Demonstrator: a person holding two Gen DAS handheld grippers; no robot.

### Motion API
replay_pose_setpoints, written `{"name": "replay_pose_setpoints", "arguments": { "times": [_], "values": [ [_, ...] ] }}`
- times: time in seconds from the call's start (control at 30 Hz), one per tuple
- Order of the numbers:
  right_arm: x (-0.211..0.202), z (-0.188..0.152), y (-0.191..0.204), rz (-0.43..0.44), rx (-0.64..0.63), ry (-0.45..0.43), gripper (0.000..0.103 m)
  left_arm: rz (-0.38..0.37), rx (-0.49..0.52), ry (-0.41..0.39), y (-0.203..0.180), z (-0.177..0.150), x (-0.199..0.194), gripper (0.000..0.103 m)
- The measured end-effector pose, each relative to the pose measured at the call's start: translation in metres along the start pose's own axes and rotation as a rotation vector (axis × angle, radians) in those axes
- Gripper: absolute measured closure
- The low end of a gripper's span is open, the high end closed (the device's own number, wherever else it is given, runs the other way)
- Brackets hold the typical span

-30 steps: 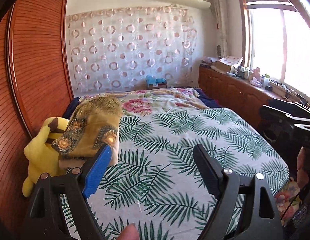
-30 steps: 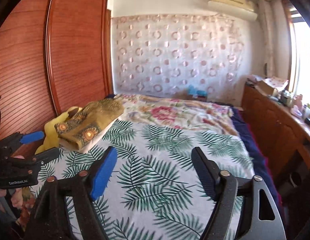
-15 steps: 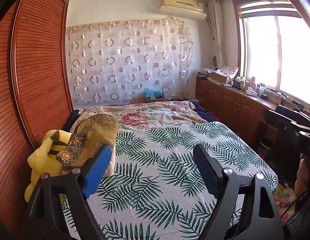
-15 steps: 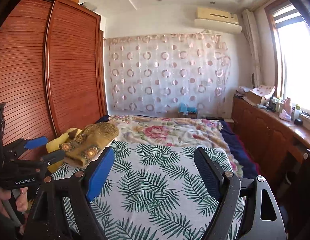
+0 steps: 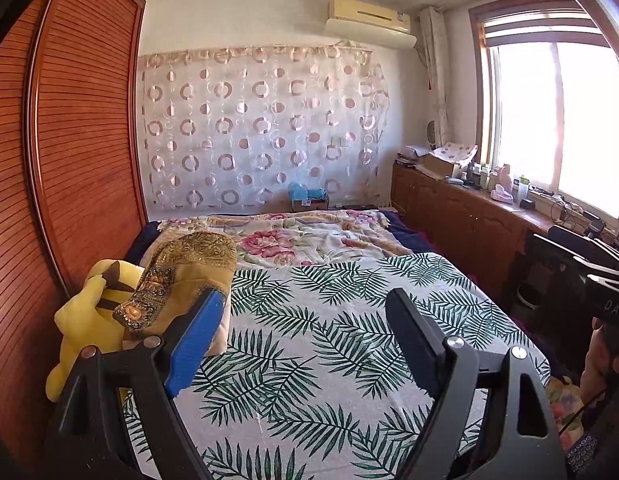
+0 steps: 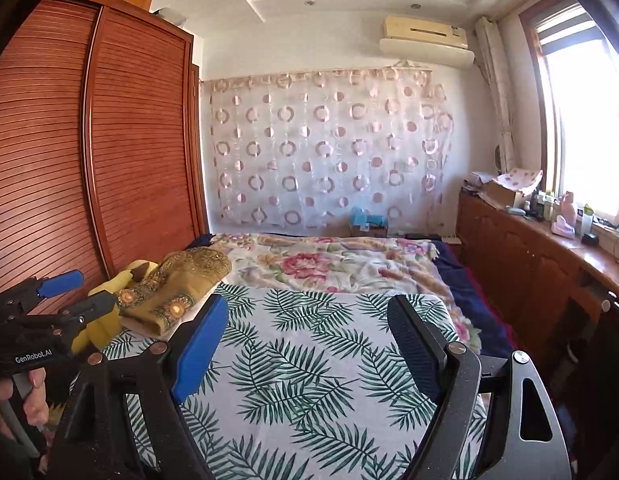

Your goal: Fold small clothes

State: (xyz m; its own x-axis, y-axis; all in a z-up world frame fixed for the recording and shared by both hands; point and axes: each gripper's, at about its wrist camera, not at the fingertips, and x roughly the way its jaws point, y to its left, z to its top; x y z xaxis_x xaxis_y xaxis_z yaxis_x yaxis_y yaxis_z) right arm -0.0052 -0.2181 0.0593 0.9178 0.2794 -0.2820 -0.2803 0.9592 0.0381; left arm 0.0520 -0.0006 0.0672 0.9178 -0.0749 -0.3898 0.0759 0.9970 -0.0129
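Left wrist: folded garment (image 5: pixel 189 276) apparently beside plush toy (image 5: pixel 85 320).

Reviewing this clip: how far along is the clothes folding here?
Done: a folded mustard garment lies on the bed's left side beside a yellow plush. In hand: nothing; left gripper and right gripper have open jaws. Left: no unfolded clothes visible on the leaf-print sheet.
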Motion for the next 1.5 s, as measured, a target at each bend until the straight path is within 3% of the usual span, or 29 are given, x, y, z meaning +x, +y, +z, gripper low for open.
{"name": "replay_pose_setpoints", "arguments": {
  "times": [1.5],
  "values": [
    [0.005,0.0,-0.014,-0.002,-0.009,-0.012,0.02,-0.001,-0.002,-0.008,-0.001,0.002,-0.003,0.019]
  ]
}}
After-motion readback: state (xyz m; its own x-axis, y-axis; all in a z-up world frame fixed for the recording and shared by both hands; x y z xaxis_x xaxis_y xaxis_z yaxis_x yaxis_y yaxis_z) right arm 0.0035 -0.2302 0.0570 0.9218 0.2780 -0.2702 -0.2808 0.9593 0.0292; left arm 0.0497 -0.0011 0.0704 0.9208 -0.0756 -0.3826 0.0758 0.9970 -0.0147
